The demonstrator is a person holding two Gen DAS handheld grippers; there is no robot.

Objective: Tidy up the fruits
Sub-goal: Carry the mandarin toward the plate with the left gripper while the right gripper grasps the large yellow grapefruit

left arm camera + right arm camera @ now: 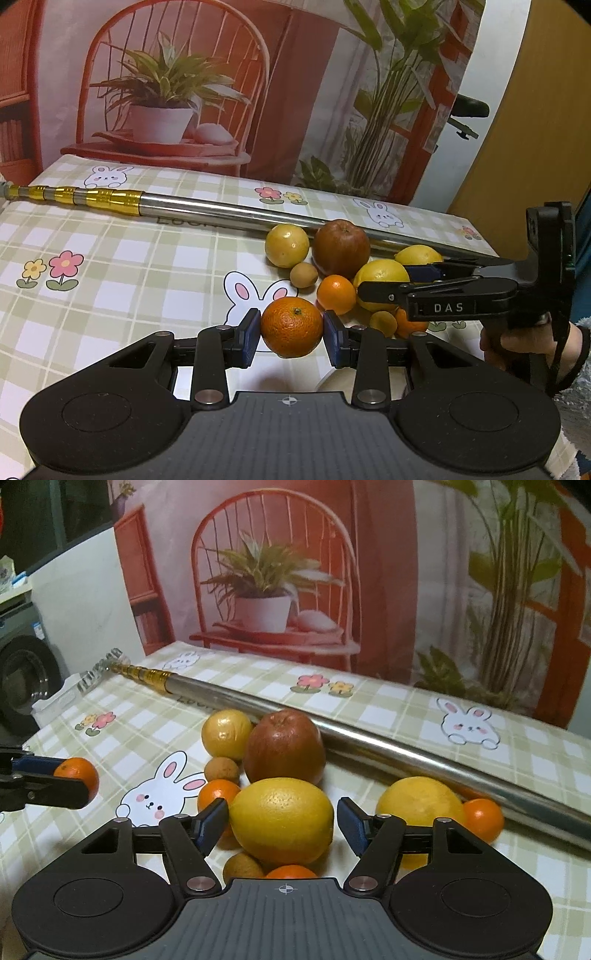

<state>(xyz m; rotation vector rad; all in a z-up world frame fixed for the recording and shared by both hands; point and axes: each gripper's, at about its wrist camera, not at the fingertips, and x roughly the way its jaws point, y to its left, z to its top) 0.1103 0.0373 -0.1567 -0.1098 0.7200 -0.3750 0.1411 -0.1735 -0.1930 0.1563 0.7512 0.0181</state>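
While my left gripper [291,338] is clamped on one mandarin [291,326], lifted clear of the table [129,258], sorting looks barely begun. My right gripper [282,821] has its fingers apart, straddling a lemon [281,818] without pressing it. Left in the heap toward the table's far right edge, against the metal pole [369,734]: an apple [284,751], a second lemon [419,801], a yellow round fruit [226,733], further mandarins and small brown fruits. No bowl, basket or tray is visible; the destination cannot be judged.
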